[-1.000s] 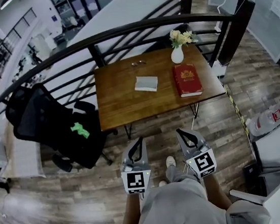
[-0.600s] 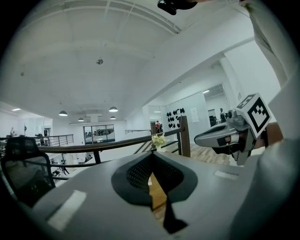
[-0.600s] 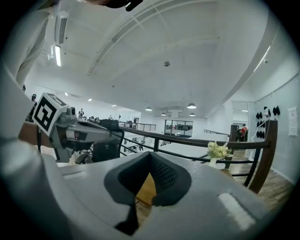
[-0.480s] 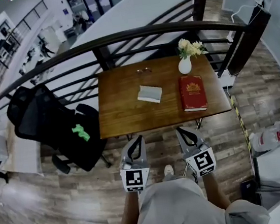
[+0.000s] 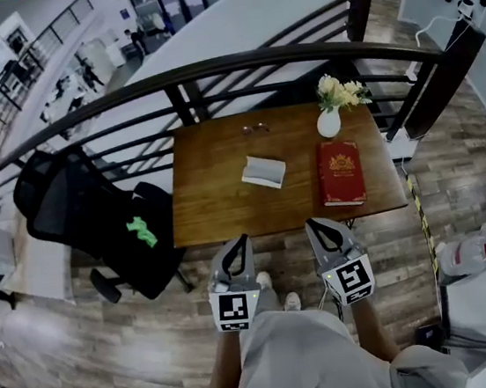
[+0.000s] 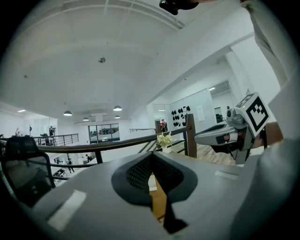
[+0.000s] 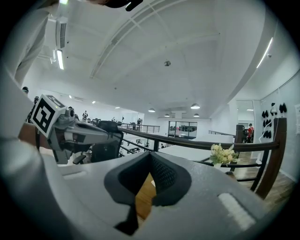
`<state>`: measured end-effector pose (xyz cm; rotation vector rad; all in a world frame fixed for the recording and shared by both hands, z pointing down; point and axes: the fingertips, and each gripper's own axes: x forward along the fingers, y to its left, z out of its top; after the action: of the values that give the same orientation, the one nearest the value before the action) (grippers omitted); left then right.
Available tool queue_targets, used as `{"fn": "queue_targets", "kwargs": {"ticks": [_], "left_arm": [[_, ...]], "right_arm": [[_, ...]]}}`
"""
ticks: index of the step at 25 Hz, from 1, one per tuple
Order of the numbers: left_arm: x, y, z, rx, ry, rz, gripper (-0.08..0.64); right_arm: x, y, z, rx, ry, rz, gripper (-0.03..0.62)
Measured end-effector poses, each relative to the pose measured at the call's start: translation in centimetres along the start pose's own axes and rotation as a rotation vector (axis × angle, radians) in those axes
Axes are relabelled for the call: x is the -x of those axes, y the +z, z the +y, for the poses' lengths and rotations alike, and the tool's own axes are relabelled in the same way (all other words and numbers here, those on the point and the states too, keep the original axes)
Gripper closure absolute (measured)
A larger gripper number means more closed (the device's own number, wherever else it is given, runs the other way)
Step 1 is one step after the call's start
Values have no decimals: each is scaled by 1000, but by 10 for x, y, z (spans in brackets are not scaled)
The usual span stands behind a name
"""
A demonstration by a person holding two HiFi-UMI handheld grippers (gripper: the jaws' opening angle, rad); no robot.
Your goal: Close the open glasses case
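Note:
The open glasses case (image 5: 263, 172), pale grey with its lid up, lies mid-table on the brown wooden table (image 5: 209, 202). A pair of glasses (image 5: 255, 128) rests near the far edge. My left gripper (image 5: 241, 239) and right gripper (image 5: 311, 225) hover side by side over the floor, short of the table's near edge, well away from the case. Both are shut with nothing between them. In the left gripper view the left gripper (image 6: 151, 159) has its jaws meeting at the tip; the right gripper (image 7: 150, 158) looks the same in its own view.
A red book (image 5: 341, 173) and a white vase of flowers (image 5: 329, 120) stand on the table's right side. A black office chair (image 5: 76, 210) with a green object (image 5: 140, 231) sits left of the table. A dark railing (image 5: 209, 67) runs behind it.
The table and case have slid lower and closer in the head view as the person stepped toward them. Both grippers stay shut, held the same way.

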<state>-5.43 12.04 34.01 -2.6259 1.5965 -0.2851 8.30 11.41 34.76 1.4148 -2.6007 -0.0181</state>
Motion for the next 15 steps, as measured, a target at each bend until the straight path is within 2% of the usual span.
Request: {"fn": "queue_targets", "kwargs": {"ticks": [15], "left_arm": [[-86,-5,44,5,-59,-4,540]], "right_arm": [[-76,6,-40,-3,-40,5,588]]}}
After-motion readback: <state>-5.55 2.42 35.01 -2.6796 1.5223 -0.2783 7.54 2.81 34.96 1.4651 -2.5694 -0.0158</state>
